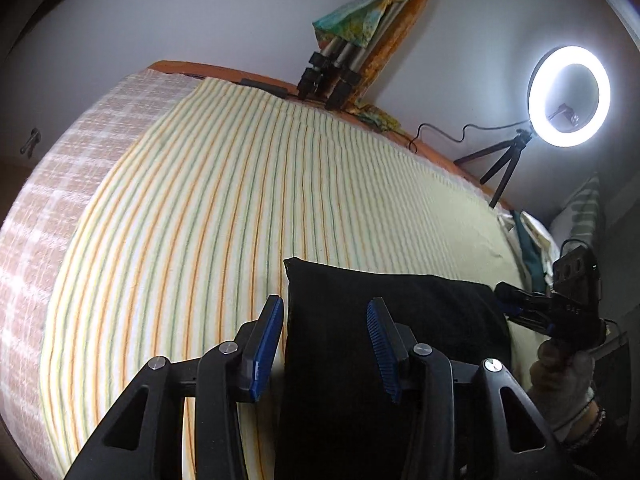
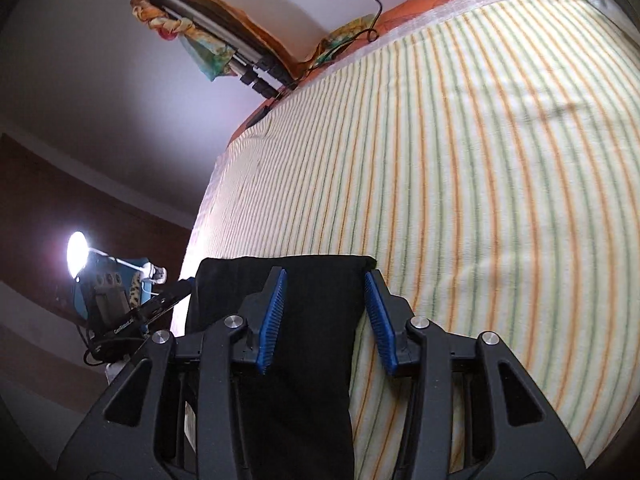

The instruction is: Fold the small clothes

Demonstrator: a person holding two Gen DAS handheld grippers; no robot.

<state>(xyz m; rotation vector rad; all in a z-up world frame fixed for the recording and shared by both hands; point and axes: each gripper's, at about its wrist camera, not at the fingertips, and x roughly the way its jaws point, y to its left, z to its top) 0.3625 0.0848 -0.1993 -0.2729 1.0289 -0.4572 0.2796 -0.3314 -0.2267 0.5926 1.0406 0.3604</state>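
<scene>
Left gripper [image 1: 325, 346]: black angular frame with triangular cut-outs, round silver screws at the pivots, ribbed blue pads on both fingers [image 1: 264, 350]. Right gripper [image 2: 325, 320]: identical build, with black cabling. The right hand [image 1: 560, 376] wears a light glove and wrist bracelets.

A bedroom in a home, set up for recording.

A wide bed [image 1: 280, 208] with a striped yellow-green cover [image 2: 460, 200] fills both views; a pillow [image 1: 584, 216] lies at one end. A lit ring light [image 1: 569, 96] on a small tripod and folded tripod legs [image 1: 332, 76] stand by the plain wall.
</scene>
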